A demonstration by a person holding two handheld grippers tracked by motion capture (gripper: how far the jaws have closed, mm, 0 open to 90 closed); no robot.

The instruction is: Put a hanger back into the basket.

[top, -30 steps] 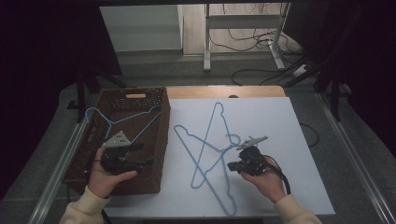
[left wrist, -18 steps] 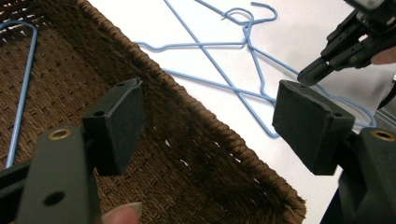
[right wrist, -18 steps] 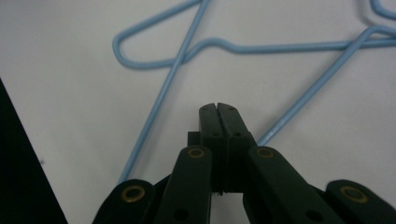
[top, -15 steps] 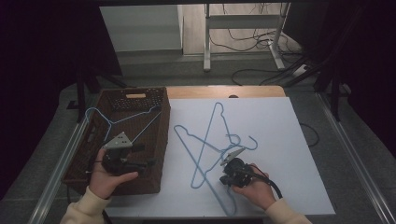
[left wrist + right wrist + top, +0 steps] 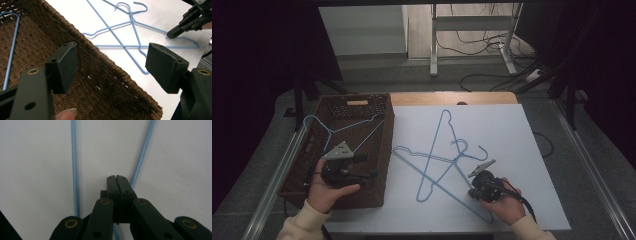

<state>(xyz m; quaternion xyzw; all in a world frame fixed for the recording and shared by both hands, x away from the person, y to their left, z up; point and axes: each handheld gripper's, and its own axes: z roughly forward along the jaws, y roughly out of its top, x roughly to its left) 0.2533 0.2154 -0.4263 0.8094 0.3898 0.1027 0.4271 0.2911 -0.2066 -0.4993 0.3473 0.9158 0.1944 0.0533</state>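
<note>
Two blue wire hangers (image 5: 447,160) lie crossed mid-worktop (image 5: 522,130) in the high view, right tongs (image 5: 473,192) down at their 5 o'clock end, left tongs (image 5: 371,174) over the wicker basket (image 5: 384,150). Left gripper view: jaws wide apart, nothing between. Right gripper view: jaws pressed together, tips right beside a hanger wire (image 5: 142,155); can't tell if it's pinched.

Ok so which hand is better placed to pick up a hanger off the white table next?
Probably the right. Its tool sits shut, low against a wire of the crossed blue hangers on the table, though its grip is unclear. The left tool hangs open over the basket.
</note>
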